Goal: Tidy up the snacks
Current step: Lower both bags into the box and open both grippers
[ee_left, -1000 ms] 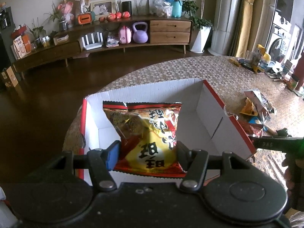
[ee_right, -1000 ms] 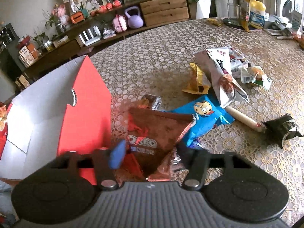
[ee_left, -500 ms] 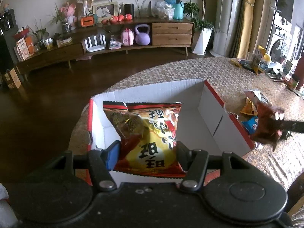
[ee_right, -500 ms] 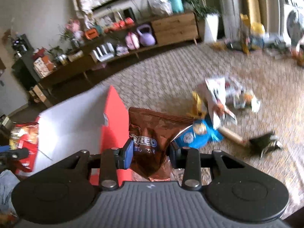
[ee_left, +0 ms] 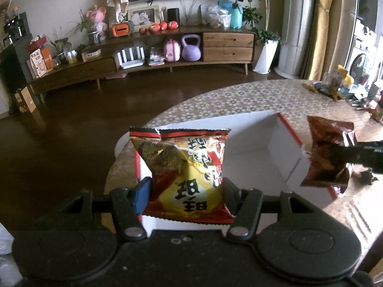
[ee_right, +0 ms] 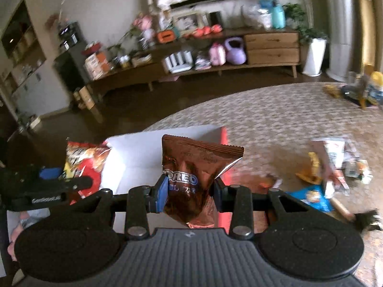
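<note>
My left gripper (ee_left: 185,192) is shut on a red and yellow snack bag (ee_left: 184,167) and holds it above the open white box with red outer walls (ee_left: 284,148). My right gripper (ee_right: 190,192) is shut on a brown Oreo bag (ee_right: 191,177) and holds it in the air over the box's right wall (ee_right: 223,141). The Oreo bag also shows in the left wrist view (ee_left: 328,157), at the right of the box. The red and yellow bag and the left gripper show at the left of the right wrist view (ee_right: 83,162).
The box stands on a round table with a patterned cloth (ee_right: 275,119). Several loose snack packets (ee_right: 330,165) and a blue packet (ee_right: 316,198) lie on the table to the right. More items (ee_left: 335,86) stand at the table's far right edge. A dark floor and long sideboard lie beyond.
My right gripper closed on the Oreo bag, lifted it off the table and carried it left to the box. My left gripper rose with its bag.
</note>
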Demonstrator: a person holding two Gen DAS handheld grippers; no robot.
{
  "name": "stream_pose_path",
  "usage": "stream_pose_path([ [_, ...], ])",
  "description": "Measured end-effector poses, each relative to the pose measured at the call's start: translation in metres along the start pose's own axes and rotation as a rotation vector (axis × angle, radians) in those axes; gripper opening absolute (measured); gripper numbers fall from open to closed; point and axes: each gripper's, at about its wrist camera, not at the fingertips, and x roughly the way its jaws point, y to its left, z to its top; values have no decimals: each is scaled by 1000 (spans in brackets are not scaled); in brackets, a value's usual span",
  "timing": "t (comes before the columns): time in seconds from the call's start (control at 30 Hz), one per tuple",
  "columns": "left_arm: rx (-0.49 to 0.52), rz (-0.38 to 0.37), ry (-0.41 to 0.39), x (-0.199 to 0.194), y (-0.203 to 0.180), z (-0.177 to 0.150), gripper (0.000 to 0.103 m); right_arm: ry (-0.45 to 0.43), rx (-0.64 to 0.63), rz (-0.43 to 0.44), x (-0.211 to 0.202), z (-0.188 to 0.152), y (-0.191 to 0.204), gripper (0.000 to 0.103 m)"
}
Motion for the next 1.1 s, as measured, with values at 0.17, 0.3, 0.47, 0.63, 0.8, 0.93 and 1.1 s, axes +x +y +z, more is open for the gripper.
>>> stream_pose_path([
  [0.17,-11,26,53,26,12,1,60,52,-26,12,38,-3,22,37],
  [0.3,-6,23,94,45,17,1,61,95,-47,18,65,-6,29,37],
  [0.47,41,19,100,53,7,0,61,147,-53,20,85,-17,31,37],
  [0.63,87,-9,133,63,-7,-7,61,180,-51,19,93,-28,30,38],
  [0.8,92,3,179,73,-10,-17,59,213,-60,9,98,-36,29,38],
  [0.93,104,11,164,66,-11,-21,71,227,-64,18,96,-40,30,40],
  [1.1,101,12,126,52,-13,-19,83,207,-61,17,84,-40,30,56],
])
